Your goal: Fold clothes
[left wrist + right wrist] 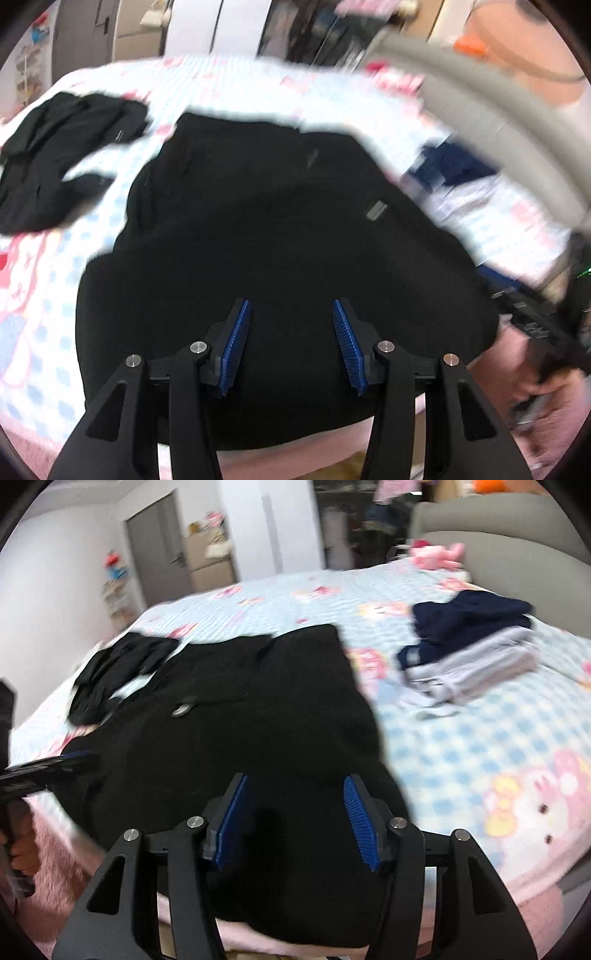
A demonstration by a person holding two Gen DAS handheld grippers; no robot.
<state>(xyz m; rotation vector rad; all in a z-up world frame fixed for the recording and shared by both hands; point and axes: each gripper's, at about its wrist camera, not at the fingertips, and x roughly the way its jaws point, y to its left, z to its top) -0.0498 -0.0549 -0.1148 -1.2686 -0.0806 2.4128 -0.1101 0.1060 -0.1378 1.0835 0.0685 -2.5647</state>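
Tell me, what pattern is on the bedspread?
Pale blue and white checks with pink cartoon characters on the bedspread, clearest in the right wrist view.

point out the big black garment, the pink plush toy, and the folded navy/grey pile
big black garment (258,720), right wrist view, middle of the spread fabric
pink plush toy (437,555), right wrist view, its body, near the headboard
folded navy/grey pile (469,642), right wrist view, where navy meets grey

Clothes laid out on the bed

A spread garment (236,716) lies at the near edge, a crumpled one (118,672) behind-left, a folded pile (469,653) right, near the headboard (517,550).
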